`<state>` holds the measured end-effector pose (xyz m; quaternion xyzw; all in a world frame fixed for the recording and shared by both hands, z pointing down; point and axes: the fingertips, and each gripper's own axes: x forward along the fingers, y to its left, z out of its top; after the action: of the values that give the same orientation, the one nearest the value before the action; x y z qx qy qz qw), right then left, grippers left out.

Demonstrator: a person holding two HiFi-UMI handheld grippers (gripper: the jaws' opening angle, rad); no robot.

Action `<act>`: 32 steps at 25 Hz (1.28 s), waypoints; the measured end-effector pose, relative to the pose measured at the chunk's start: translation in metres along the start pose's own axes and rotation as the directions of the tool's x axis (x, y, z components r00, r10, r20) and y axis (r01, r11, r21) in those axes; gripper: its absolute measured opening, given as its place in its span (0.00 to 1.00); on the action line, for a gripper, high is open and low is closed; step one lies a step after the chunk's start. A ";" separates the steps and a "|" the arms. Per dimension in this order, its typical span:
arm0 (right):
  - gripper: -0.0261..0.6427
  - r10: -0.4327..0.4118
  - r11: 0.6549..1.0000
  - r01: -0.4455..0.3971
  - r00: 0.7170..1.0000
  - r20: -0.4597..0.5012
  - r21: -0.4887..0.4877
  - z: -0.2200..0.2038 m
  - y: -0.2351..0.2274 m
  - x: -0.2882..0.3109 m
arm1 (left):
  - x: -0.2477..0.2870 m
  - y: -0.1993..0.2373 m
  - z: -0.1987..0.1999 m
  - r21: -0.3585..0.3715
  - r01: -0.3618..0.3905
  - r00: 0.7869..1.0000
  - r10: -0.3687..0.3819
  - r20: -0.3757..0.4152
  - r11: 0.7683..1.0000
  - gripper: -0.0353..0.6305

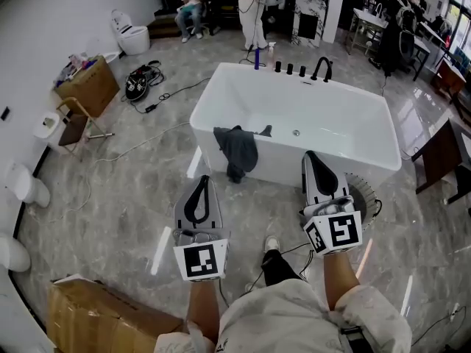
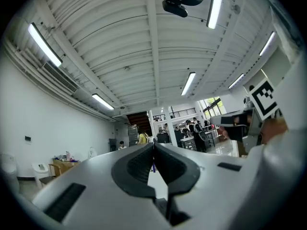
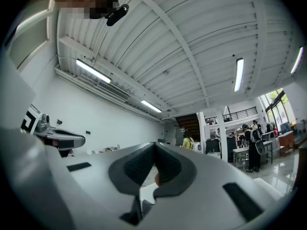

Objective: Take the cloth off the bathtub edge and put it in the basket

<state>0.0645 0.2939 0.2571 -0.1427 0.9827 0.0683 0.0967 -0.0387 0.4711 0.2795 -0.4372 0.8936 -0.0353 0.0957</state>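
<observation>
Nothing of the task is done yet, judging by how things lie. The left gripper (image 1: 201, 181) is held low over the floor, near the person, with its jaws closed tight on nothing; it points toward the tub but is well apart from it. Just beyond it and a little right, the dark cloth (image 1: 239, 151) hangs over the near edge of the tub (image 1: 208, 93), toward that edge's left end, part of it draped down the outer wall. The right gripper (image 1: 311, 157) is also closed and empty, its tip close to the tub's near wall. Right of it, partly hidden behind it, a round wire thing on the floor looks like the basket (image 1: 368, 191). Picking up, carrying and dropping the cloth all remain.
</observation>
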 end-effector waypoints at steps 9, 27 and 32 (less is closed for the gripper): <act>0.02 -0.037 0.998 0.037 0.999 -0.009 0.050 -0.025 -0.060 0.063 | 0.089 0.000 -0.004 -0.003 0.008 1.000 -0.008 -0.015 1.000 0.06; 0.02 -0.079 0.983 0.089 0.995 -0.064 0.164 -0.098 -0.194 0.172 | 0.275 -0.038 -0.037 0.013 0.043 0.996 -0.042 -0.078 0.999 0.06; 0.02 -0.093 0.980 0.102 0.994 -0.057 0.172 -0.111 -0.230 0.191 | 0.316 -0.054 -0.039 0.025 0.045 0.996 -0.043 -0.074 0.999 0.06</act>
<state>-0.0668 0.0067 0.3006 -0.1832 0.9788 -0.0266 0.0880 -0.1945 0.1879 0.2809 -0.4539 0.8860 -0.0653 0.0679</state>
